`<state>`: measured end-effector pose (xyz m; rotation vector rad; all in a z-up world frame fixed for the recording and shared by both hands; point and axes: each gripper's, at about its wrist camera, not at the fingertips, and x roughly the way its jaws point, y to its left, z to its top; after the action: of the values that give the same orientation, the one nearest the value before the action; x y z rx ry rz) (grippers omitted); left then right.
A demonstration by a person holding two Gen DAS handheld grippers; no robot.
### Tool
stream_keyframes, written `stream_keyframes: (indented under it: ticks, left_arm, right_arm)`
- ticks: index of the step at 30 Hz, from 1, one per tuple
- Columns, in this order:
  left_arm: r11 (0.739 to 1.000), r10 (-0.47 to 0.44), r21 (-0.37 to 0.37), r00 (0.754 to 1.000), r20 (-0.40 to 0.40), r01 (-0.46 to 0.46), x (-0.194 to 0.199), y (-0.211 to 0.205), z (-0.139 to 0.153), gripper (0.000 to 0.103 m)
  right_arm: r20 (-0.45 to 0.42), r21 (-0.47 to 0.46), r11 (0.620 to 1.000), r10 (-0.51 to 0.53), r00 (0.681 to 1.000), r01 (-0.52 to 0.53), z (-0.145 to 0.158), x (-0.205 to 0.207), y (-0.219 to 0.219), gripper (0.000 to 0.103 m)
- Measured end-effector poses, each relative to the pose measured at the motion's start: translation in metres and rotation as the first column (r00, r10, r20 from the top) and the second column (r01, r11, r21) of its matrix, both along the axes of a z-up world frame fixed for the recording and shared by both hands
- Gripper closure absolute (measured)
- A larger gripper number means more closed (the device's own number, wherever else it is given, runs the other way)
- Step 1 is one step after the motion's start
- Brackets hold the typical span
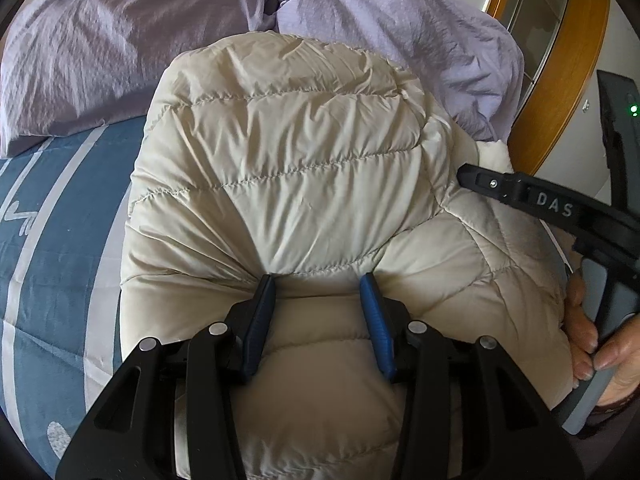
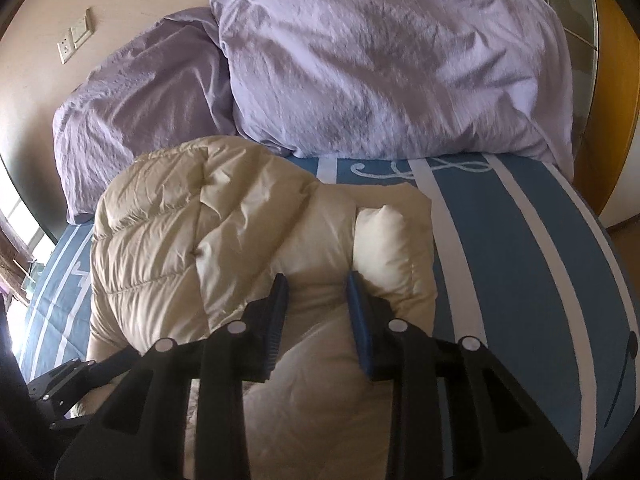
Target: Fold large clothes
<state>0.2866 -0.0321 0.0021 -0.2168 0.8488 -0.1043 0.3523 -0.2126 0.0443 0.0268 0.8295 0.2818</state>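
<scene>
— Blue pads on the left gripper point(image 1: 318, 284) squeeze a puffy fold of the cream jacket point(image 1: 288, 168). And the right one?

— The right gripper point(image 2: 316, 282) pinches the jacket's soft edge, though blur hides the pad tips. The jacket lies bunched on the striped blue bed point(image 2: 500, 240), below the purple pillows point(image 2: 380, 60).

Cream quilted puffer jacket point(image 2: 224, 232) bunched on a blue-and-white striped bedspread point(image 2: 500, 240).
The right gripper point(image 2: 316, 282) pinches a fold; lilac pillows point(image 2: 380, 64) lie behind.
</scene>
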Motion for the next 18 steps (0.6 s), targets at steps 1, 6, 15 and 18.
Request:
stream_keyframes:
  ticks: [1, 6, 15, 18]
  left_arm:
    - [1.000, -0.001, -0.002, 1.000, 0.000, 0.001, 0.000, 0.000, 0.000, 0.057]
    - [1.000, -0.005, -0.006, 1.000, 0.003, 0.005, 0.002, -0.002, 0.000, 0.057]
    - [1.000, -0.016, -0.008, 1.000, 0.018, 0.016, 0.002, -0.005, -0.001, 0.057]
    - [1.000, -0.018, -0.007, 1.000, 0.022, 0.019, 0.003, -0.006, -0.001, 0.056]
  right_arm:
    - [-0.003, 0.001, 1.000, -0.002, 1.000, 0.002, -0.002, 0.001, -0.001, 0.073]
    - [-0.011, 0.001, 1.000, -0.009, 1.000, 0.009, -0.011, 0.004, -0.003, 0.073]
    - [-0.020, -0.011, 1.000, -0.028, 0.999, 0.028, -0.028, 0.007, -0.006, 0.073]
    - [-0.025, -0.018, 0.999, -0.031, 0.999, 0.031, -0.034, 0.008, -0.005, 0.073]
